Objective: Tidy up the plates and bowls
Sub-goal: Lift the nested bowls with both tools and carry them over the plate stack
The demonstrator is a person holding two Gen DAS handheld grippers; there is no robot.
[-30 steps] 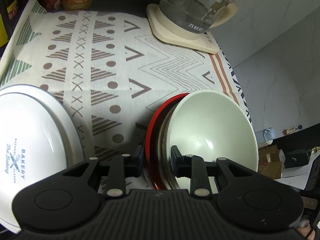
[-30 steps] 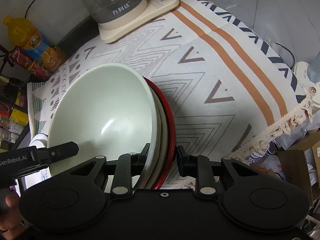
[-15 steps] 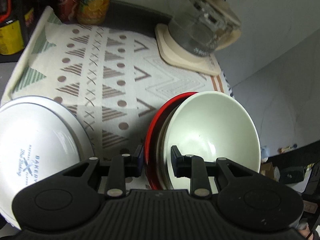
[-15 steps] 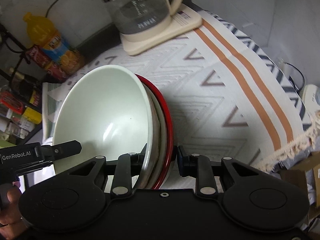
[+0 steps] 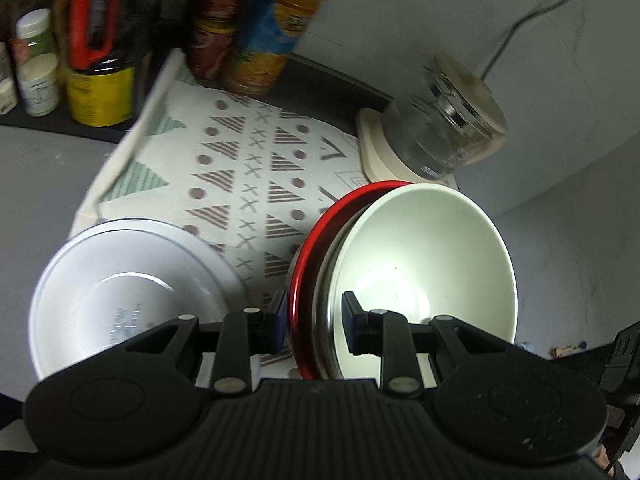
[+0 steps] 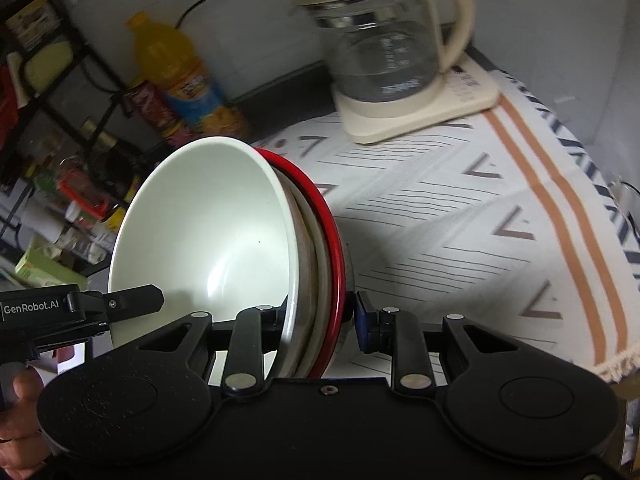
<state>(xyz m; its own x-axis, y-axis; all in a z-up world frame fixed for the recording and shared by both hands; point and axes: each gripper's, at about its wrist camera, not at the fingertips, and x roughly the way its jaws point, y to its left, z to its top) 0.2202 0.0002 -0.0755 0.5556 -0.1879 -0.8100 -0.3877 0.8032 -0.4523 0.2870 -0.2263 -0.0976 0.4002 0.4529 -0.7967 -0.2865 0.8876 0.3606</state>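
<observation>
Two grippers, left gripper [image 5: 314,312] and right gripper [image 6: 322,314], both clamping the tilted bowl stack [image 5: 424,268] at lower centre.

In our left wrist view, the stacked bowls [image 5: 424,272] sit at centre above the cloth [image 5: 256,184], the plate [image 5: 120,292] at nine o'clock, the kettle [image 5: 444,136] at one o'clock behind them, bottles [image 5: 272,28] at twelve o'clock behind the cloth.

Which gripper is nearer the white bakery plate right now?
Left. The left gripper grips the stacked bowls' rim beside the white plate; the right gripper clamps the opposite rim.
</observation>
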